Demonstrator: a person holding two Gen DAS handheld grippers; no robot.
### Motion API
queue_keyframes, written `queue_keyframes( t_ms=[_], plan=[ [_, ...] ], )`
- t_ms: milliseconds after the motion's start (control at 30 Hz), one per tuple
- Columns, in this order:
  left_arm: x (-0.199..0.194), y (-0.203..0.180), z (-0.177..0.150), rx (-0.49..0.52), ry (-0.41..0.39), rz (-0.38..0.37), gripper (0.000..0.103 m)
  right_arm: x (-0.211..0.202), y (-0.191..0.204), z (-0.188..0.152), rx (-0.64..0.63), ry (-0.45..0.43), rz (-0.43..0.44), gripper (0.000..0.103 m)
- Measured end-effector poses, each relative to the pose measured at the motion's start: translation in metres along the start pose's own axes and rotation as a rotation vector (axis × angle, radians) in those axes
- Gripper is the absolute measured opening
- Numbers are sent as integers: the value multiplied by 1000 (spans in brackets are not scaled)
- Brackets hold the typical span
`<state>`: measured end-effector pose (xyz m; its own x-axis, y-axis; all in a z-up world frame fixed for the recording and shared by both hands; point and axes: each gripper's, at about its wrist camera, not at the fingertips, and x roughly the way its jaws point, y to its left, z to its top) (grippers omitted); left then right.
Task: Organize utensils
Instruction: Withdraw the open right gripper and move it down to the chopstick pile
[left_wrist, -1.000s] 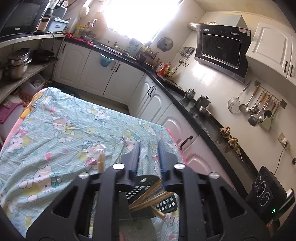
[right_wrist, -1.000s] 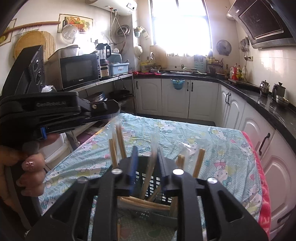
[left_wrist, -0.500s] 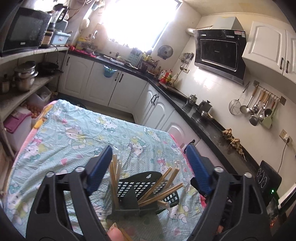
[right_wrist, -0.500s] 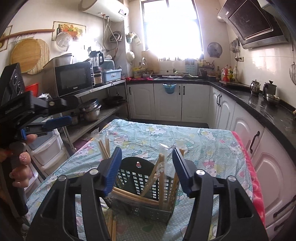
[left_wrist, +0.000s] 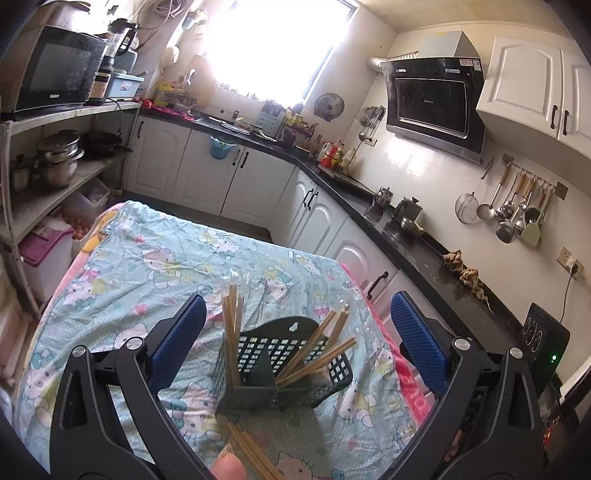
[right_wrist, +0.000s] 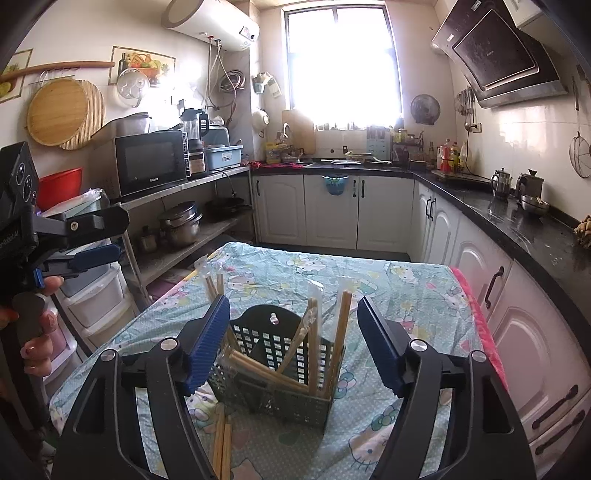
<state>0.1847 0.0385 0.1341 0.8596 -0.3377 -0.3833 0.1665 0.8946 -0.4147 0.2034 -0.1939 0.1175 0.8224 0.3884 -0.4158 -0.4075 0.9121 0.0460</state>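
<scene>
Chopsticks (right_wrist: 312, 343) in clear sleeves stand and lean in your dark slotted holder (right_wrist: 275, 373), which sits near the front of the table; a few more lie flat on the cloth in front of it (right_wrist: 222, 439). Your right gripper (right_wrist: 293, 341) and left gripper (left_wrist: 297, 341) both hover spread wide, holding nothing. A cartoon-print tablecloth (left_wrist: 155, 258) covers the table, with white kitchen cabinets (right_wrist: 328, 210) behind.

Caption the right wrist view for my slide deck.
Open right claw above a black utensil basket holding wrapped chopsticks.
</scene>
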Motion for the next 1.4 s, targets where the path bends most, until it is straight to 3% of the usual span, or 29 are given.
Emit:
queue_keyframes(
  t_ms=[733,1400],
  plan=[
    [-16,10,-56,49,85,102,92,-24,23,-32,-37,49,30,70],
    [-16,38,-88,-10,149,155,92,-15,50,-69,-88,154,82,70]
  ],
)
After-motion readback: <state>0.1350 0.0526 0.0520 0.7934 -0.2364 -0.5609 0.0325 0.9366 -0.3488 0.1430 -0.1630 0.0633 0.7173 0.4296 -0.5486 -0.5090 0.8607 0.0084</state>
